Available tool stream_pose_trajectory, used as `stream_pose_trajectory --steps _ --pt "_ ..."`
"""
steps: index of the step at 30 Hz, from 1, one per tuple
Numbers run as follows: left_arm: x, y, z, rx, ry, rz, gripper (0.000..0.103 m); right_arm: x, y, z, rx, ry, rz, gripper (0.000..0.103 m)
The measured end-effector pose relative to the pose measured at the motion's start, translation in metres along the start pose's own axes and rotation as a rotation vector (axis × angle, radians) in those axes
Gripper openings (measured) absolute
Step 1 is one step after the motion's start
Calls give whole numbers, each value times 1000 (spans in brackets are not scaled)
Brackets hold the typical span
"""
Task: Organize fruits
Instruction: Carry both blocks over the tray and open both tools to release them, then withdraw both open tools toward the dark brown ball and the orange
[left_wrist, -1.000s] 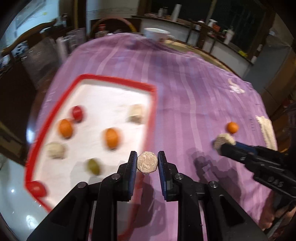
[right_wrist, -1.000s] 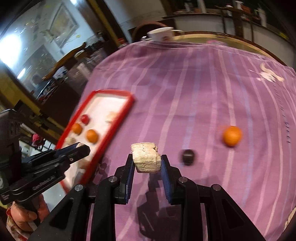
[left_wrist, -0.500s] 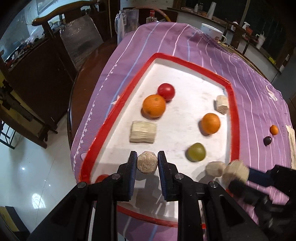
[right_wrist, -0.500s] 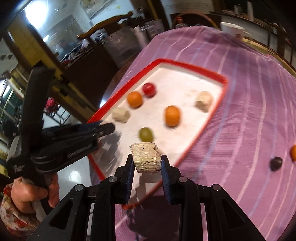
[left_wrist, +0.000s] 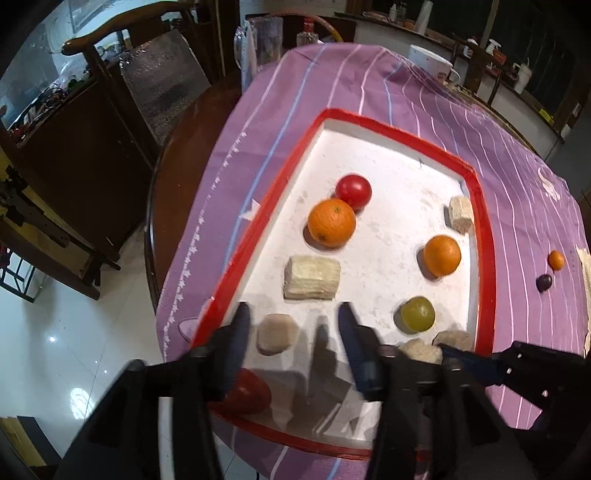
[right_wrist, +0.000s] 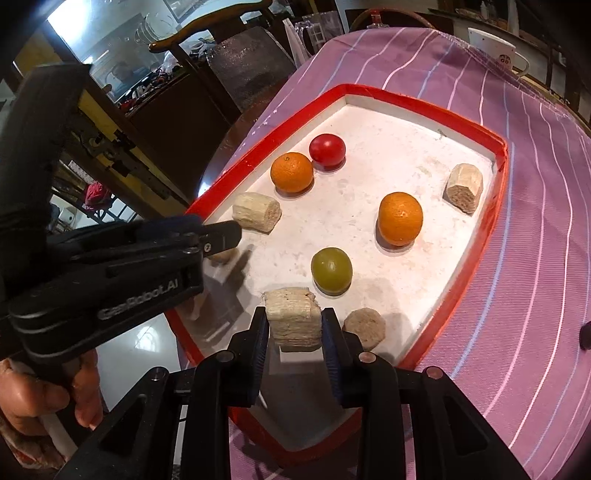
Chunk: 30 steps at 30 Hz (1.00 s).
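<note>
A red-rimmed white tray (left_wrist: 484, 236) (right_wrist: 502, 173) lies on a purple striped cloth. It holds two oranges (left_wrist: 331, 222) (left_wrist: 442, 255), a red tomato (left_wrist: 353, 191), a green fruit (left_wrist: 417, 314) and several pale sugarcane chunks (left_wrist: 312, 277). My left gripper (left_wrist: 293, 334) is open; a round brownish chunk (left_wrist: 277, 334) lies on the tray between its fingers. My right gripper (right_wrist: 293, 330) is shut on a pale sugarcane chunk (right_wrist: 292, 318), held over the tray's near end. The left gripper also shows in the right wrist view (right_wrist: 221, 236).
A small orange (left_wrist: 556, 259) and a dark plum (left_wrist: 544, 282) lie on the cloth right of the tray. A white mug (left_wrist: 430, 62) stands at the table's far side. A second red fruit (left_wrist: 247, 391) sits at the tray's near left corner. Chairs stand left.
My left gripper opened and let the round chunk down onto the tray. My right gripper moved with its chunk over the tray's near end.
</note>
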<state>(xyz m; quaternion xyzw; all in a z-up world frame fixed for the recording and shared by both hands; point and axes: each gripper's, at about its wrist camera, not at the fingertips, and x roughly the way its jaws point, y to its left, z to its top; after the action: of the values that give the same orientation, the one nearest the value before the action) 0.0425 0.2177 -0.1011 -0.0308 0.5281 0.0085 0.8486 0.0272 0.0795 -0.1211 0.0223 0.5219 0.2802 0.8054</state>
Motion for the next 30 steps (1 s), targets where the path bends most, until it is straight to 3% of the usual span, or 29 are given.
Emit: stream_pose_trajectory --steps 4,13,30 --pt "-7 -1 6 -5 -13 23 62 -6 2 0 -4 -10 1 32" --pt "-31 -22 10 35 -62 86 68 -37 -11 -2 31 -85 -12 32" --pt "-55 -94 -2 108 -84 100 69 -83 -69 -29 144 -125 -34 32"
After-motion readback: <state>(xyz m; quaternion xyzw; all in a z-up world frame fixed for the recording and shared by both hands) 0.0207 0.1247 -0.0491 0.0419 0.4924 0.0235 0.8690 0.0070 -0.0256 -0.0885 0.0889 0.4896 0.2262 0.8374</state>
